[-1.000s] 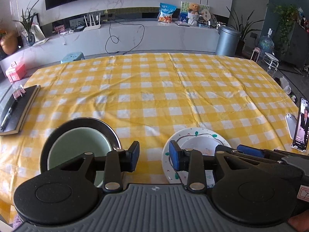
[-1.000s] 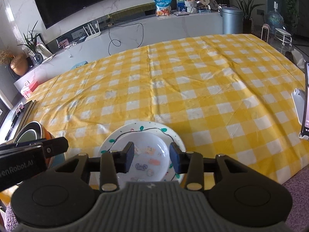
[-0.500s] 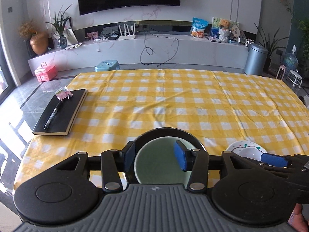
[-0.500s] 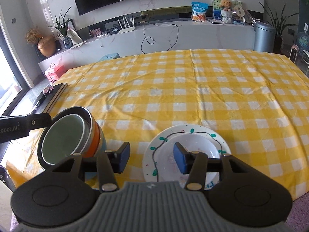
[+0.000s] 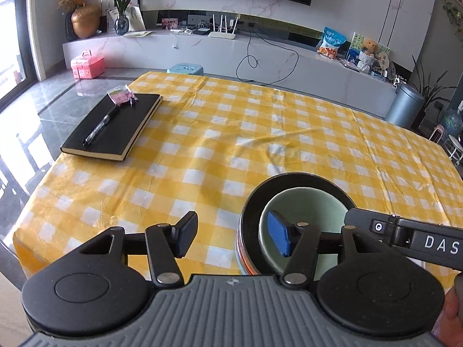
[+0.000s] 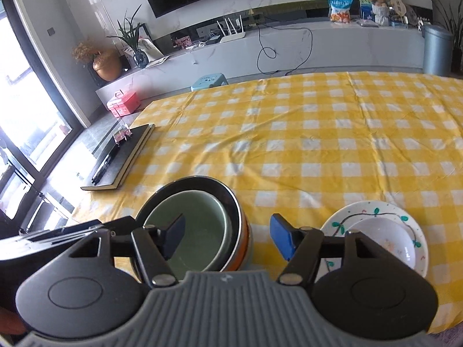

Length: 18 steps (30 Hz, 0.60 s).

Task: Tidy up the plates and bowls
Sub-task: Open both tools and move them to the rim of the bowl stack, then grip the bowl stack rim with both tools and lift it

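A pale green bowl (image 5: 303, 211) sits nested in a black-rimmed, orange-sided bowl (image 5: 292, 180) near the table's front edge; the same stack shows in the right wrist view (image 6: 199, 225). A white plate with a green vine pattern (image 6: 373, 211) holds a small white bowl (image 6: 385, 232) to the stack's right. My left gripper (image 5: 231, 237) is open; its right finger is over the green bowl, its left finger over the cloth. My right gripper (image 6: 228, 235) is open, astride the stack's right rim. Both are empty.
A yellow checked cloth (image 5: 260, 133) covers the table. A black notebook (image 5: 115, 127) with a pen (image 5: 101, 130) lies at the far left, also in the right wrist view (image 6: 121, 159). The right gripper's body (image 5: 405, 237) shows in the left wrist view.
Both grippers have swung left and their jaws have opened wider. The bowl stack now sits right of the left gripper's centre, and the right gripper has moved off the plate toward the stack.
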Available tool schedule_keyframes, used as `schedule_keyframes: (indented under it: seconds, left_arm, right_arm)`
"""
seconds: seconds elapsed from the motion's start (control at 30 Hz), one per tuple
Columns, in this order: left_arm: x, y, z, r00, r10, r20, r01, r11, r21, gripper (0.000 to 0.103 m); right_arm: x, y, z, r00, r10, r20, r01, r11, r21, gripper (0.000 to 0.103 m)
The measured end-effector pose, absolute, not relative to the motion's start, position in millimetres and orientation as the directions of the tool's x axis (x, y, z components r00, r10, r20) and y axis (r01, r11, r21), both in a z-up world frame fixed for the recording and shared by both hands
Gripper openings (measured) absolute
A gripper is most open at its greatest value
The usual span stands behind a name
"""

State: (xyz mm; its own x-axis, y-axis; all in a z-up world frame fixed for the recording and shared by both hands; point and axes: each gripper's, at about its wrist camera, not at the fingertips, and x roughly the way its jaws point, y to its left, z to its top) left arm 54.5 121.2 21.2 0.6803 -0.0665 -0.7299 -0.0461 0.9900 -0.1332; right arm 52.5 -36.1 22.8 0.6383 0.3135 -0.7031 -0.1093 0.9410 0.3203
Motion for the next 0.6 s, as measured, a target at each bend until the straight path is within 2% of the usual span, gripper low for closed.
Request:
schedule_keyframes:
  seconds: [0.3,0.47,0.6]
  left_arm:
    - [69,143,-8,0.601,-0.205,-0.772,-0.132,0.928,-0.349,0.066]
    - [78,142,-26,0.553,-0.234,-0.800,-0.163,0.911,-0.379,0.066]
    - [83,141,-35,0.521,-0.251,-0.816,-0.179,0.903,-0.392,0.065]
  right_arm:
    - [80,-24,-2,0.540,0.284,-0.792,-0.010,0.943,0.331,0.063]
    - [87,-25,-11,0.508,0.258,-0.822,0.015,0.951,0.308,0.062]
    - [92,-28,-23,0.474,0.264,-0.840,0.037,0.947,0.319,0.056]
